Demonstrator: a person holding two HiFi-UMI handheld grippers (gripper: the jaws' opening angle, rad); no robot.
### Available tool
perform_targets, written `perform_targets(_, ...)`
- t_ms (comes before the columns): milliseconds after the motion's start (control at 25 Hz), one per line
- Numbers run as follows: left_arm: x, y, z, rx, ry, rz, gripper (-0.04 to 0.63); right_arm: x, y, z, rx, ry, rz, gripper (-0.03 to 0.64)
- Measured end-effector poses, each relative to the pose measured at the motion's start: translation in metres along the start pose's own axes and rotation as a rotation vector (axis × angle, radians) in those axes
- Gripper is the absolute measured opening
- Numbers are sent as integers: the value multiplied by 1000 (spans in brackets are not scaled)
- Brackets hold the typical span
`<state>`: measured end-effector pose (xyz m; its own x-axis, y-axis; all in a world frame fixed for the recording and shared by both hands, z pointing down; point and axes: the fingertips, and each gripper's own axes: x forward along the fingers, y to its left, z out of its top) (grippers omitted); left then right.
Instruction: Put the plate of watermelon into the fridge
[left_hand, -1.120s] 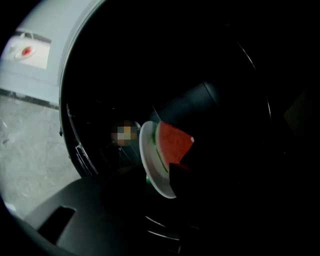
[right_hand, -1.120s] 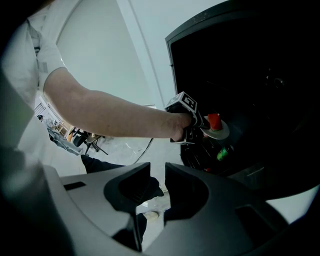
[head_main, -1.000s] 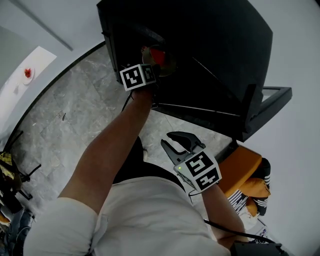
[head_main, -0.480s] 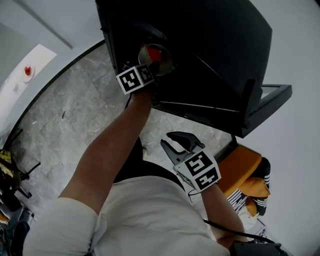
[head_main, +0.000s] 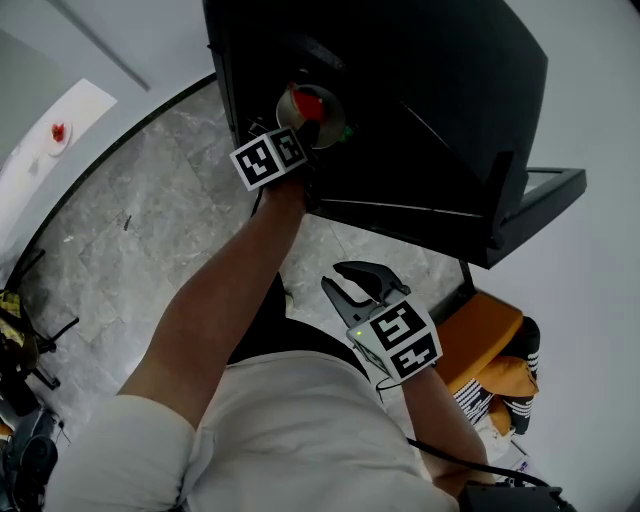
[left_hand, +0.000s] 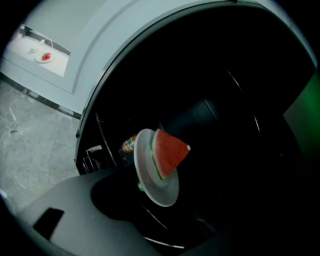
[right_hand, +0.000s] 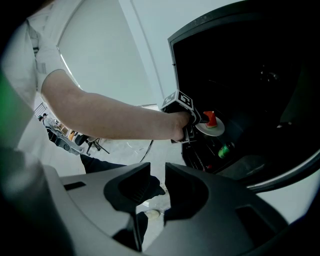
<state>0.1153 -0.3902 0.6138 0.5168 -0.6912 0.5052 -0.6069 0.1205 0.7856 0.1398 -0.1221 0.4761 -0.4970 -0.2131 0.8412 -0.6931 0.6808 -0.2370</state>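
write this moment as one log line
left tool: jaws just been opening, nothing clamped | plate with watermelon: inside fridge, just ahead of tips | right tool: empty, outside fridge

Bright, washed-out walls against a near-black fridge interior; strong fisheye curvature and dark vignetted corners.

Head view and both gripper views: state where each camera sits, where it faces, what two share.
Head view: on the person's head, steeply down at fridge, both forearms, left gripper, right gripper.
Left gripper view: on that gripper, into the fridge; plate with watermelon slice between its jaws, which have just been opening.
Right gripper view: on that gripper, toward the fridge past its empty jaws; left forearm shows.
Shared: all three show the plate.
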Motion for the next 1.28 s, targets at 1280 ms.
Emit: perform_targets(1280, 10, -6, -19, 486, 132, 44, 374, -2, 4, -10, 30, 1, 5, 103)
